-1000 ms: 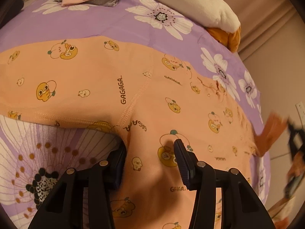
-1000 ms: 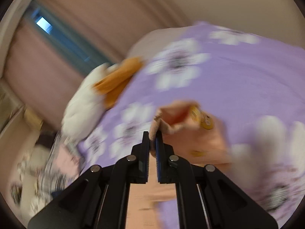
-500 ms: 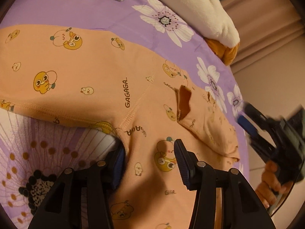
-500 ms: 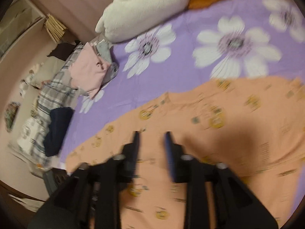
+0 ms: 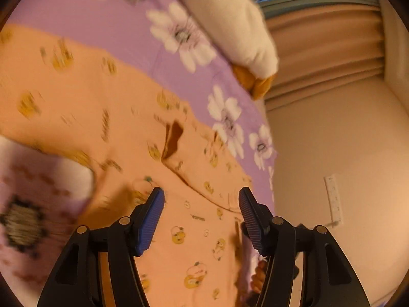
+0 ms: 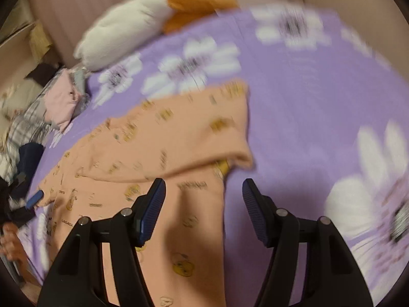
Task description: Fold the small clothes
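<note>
L claw (image 5: pixel 202 217) jaws apart, just opened wider, nothing pinched, orange garment (image 5: pixel 107 117) under it. R claw (image 6: pixel 204 204) jaws apart too, just been opening, empty, over garment's edge. Garment lies on purple floral bedspread (image 6: pixel 306 97); one part folded over.

We are in a home bedroom. A bed (image 6: pixel 306 107) fills both views, covered with a purple sheet printed with large white flowers. A white and orange plush toy (image 5: pixel 230 25) lies at its far end, beside pleated beige curtains (image 5: pixel 324 51) over a window. A heap of clothes (image 6: pixel 58 102) sits at the bed's edge, and plain cream walls (image 5: pixel 345 153) close the room.
</note>
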Demonstrator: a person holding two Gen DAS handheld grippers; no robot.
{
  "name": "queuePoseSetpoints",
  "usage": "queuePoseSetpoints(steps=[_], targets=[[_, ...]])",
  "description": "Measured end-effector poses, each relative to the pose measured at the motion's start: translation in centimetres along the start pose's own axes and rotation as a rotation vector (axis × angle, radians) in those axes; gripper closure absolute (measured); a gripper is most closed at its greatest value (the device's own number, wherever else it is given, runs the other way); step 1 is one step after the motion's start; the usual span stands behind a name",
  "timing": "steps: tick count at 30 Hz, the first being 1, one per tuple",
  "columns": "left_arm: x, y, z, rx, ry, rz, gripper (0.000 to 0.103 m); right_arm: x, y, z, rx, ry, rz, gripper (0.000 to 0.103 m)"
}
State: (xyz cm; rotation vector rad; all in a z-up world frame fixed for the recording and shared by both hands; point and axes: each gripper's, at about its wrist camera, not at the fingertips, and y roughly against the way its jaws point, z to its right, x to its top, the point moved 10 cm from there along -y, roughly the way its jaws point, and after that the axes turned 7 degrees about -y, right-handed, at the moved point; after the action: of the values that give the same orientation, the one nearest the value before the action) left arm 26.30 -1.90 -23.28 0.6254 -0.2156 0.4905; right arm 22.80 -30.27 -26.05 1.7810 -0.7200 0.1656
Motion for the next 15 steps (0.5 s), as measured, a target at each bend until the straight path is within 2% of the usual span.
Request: queuePoseSetpoints(steps=[2,4,6,8,13,14,15], targets=[[-0.1,-2.8,0.1,0.026,0.003,-0.042,0.044,-0.4,-0.9,-0.7,0.007,0.031,-0.038,0.043],[-0.3,-5.8,0.3,0.022,0.024,-0.089,0.044,0.5,-0.6,-1.1,-0.005,0.077,0.018,0.043],[-0.5,-8.2,0.8,0.021,0.014,-0.140,0.044,0.9,-0.6,-1.1,-0.026,0.086,0.032,0.043],[-0.5,-10.5,0.4,0.084,-0.004,-0.173,0.044,0.9,-0.9,-1.0,-0.006,0.099,0.010,0.043],[0.5,-11.8,0.4,0.109,0.022,-0.110,0.045,0.7,-0.9,0.7,-0.025,0.066,-0.004,0.043],[0.7,-11.9,0.4,0.129,0.012,-0.098,0.053,0.9,-1.0,0.8,-0.016,0.061,-0.001,0.043],[0.9,-11.9,0.2,0.168,-0.003,-0.086,0.066,0.8,-0.7,1.1,-0.014,0.059,0.004,0.043]])
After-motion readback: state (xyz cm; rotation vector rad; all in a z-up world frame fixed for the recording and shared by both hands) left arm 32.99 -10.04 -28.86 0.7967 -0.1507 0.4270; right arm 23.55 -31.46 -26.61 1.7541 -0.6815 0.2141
